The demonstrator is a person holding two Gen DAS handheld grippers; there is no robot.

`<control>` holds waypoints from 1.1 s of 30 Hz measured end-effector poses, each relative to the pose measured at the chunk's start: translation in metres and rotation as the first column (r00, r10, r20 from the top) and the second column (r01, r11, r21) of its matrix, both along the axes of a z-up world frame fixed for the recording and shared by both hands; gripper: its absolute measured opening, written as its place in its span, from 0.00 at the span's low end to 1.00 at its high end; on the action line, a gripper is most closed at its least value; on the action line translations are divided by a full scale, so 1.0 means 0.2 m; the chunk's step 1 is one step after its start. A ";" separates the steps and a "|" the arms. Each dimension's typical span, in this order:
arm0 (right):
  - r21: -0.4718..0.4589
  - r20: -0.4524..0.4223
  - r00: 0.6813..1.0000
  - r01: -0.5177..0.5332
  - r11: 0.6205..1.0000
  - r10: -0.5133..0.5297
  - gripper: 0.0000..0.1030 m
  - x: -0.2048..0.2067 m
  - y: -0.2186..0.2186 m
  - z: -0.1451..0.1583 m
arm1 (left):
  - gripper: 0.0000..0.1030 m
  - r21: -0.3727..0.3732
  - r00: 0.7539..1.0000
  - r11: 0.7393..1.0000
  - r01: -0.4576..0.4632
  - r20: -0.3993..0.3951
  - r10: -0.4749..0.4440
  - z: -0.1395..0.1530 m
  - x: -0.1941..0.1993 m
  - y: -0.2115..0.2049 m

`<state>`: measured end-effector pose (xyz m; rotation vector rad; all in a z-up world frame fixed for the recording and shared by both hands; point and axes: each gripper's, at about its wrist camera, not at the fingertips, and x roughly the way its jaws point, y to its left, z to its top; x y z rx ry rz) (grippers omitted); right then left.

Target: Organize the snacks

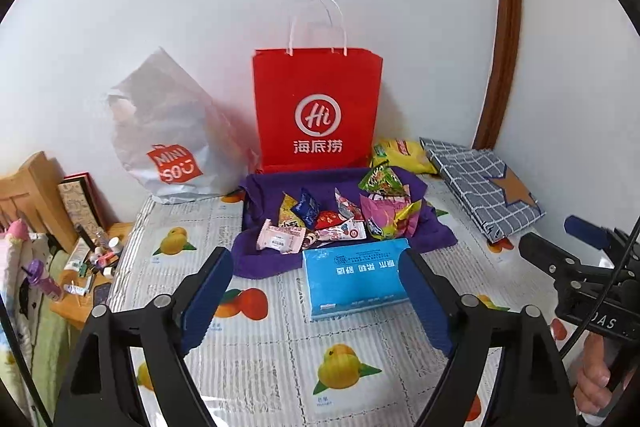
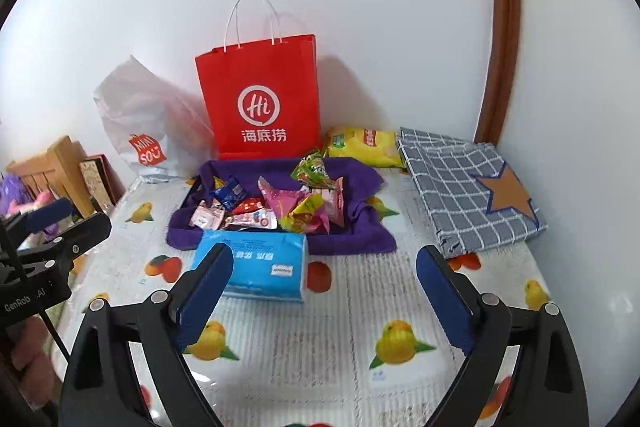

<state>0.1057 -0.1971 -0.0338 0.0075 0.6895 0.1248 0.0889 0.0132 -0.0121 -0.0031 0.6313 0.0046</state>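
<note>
Left wrist view alone: cluttered bedside stand (image 1: pixel 94 267) beyond table (image 1: pixel 280 347).

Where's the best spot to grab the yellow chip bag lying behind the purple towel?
Probably the yellow chip bag's crimped near edge, coming from above and front-right. It lies flat against the wall between the red paper bag and checked folded cloth, so its sides look boxed in.

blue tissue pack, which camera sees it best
The left wrist view: the blue tissue pack lies nearly unobstructed, its printed top readable, only its right edge behind a finger. In the right wrist view a finger hides its lower left corner.
</note>
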 end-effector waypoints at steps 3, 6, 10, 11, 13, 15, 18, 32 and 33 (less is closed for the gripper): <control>0.001 0.016 1.000 0.001 1.000 -0.001 0.90 -0.08 -0.01 0.02 | 0.84 -0.019 1.000 1.000 -0.003 0.008 0.003 0.01 -0.08 0.00; -0.008 0.028 1.000 0.004 1.000 -0.004 0.91 -0.15 -0.01 0.03 | 0.84 -0.018 1.000 1.000 -0.003 0.010 0.003 0.01 -0.14 0.00; 0.005 0.040 0.999 -0.001 1.000 0.001 0.96 -0.23 -0.03 0.04 | 0.88 -0.018 1.000 1.000 -0.010 0.023 0.011 0.01 -0.23 -0.01; 0.006 0.040 0.999 0.000 1.000 0.000 0.96 -0.24 -0.03 0.04 | 0.88 -0.016 0.999 1.000 -0.014 0.030 0.015 0.02 -0.25 -0.02; 0.010 0.045 0.999 0.006 1.000 -0.006 0.99 -0.27 -0.04 0.04 | 0.89 -0.018 0.999 1.000 -0.014 0.036 0.015 0.02 -0.28 -0.02; 0.013 0.053 0.999 0.010 1.000 -0.011 1.00 -0.31 -0.06 0.04 | 0.90 -0.013 0.999 1.000 -0.021 0.045 0.021 0.02 -0.30 -0.03; 0.008 0.062 0.998 0.019 1.000 -0.020 1.00 -0.34 -0.08 0.04 | 0.91 -0.021 0.999 1.000 -0.017 0.049 0.018 0.03 -0.33 -0.04; 0.002 0.055 0.998 0.020 1.000 -0.020 1.00 -0.41 -0.11 0.02 | 0.91 -0.013 0.999 1.000 -0.012 0.046 0.013 0.02 -0.37 -0.09; 0.003 0.053 0.998 0.018 1.000 -0.018 1.00 -0.41 -0.10 0.02 | 0.91 -0.014 0.999 1.000 -0.013 0.043 0.014 0.01 -0.36 -0.09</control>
